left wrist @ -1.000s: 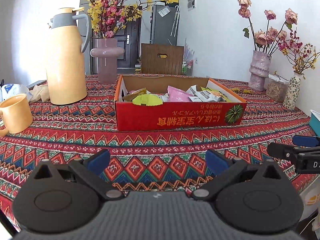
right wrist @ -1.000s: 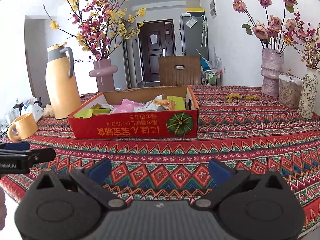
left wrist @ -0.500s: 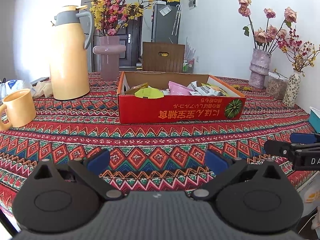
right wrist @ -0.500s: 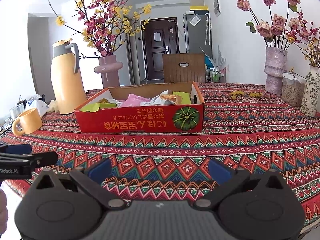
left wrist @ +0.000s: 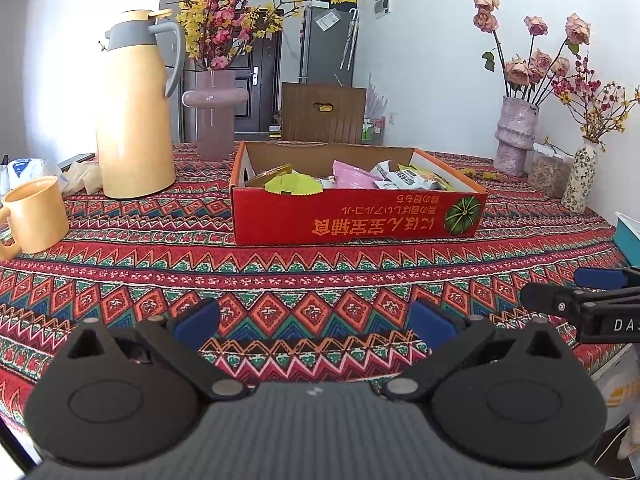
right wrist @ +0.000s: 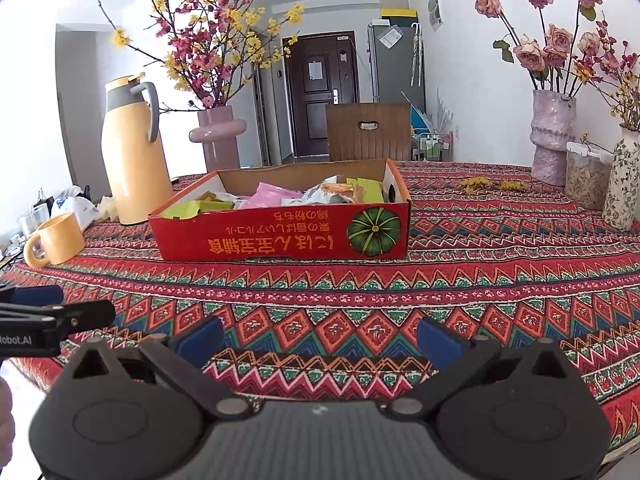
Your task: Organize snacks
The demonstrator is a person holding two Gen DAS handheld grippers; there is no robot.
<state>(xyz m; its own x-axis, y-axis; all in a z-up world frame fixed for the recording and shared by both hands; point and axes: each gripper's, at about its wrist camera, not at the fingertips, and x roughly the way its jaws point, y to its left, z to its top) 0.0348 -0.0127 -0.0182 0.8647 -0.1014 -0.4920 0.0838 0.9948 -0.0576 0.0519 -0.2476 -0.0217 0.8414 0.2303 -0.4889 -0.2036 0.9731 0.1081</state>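
Observation:
A red cardboard box [left wrist: 356, 216] [right wrist: 280, 236] with a pumpkin picture stands in the middle of the patterned tablecloth [left wrist: 280, 276]. Inside it lie several snack packets: a pink one [left wrist: 352, 174] [right wrist: 272, 196], a yellow-green one [left wrist: 294, 184] and white ones [left wrist: 404, 178]. My left gripper [left wrist: 316, 324] hangs open over the table's near edge, well short of the box, with nothing between its blue pads. My right gripper [right wrist: 320, 336] is open too, empty, to the right of the left one. Each gripper's fingers [left wrist: 580, 292] [right wrist: 48, 308] show at the side of the other's view.
A tall yellow thermos [left wrist: 132, 120] and a yellow mug [left wrist: 36, 216] stand left of the box. A pink vase [left wrist: 214, 116] with blossom stands behind. At the right are vases with roses [right wrist: 554, 136], a clear jar [right wrist: 588, 176] and a teal box [left wrist: 628, 236]. A chair [right wrist: 368, 132] stands beyond the table.
Both grippers have drawn back toward the table's near edge and dropped lower, so the box looks farther and flatter. Both stayed open and empty.

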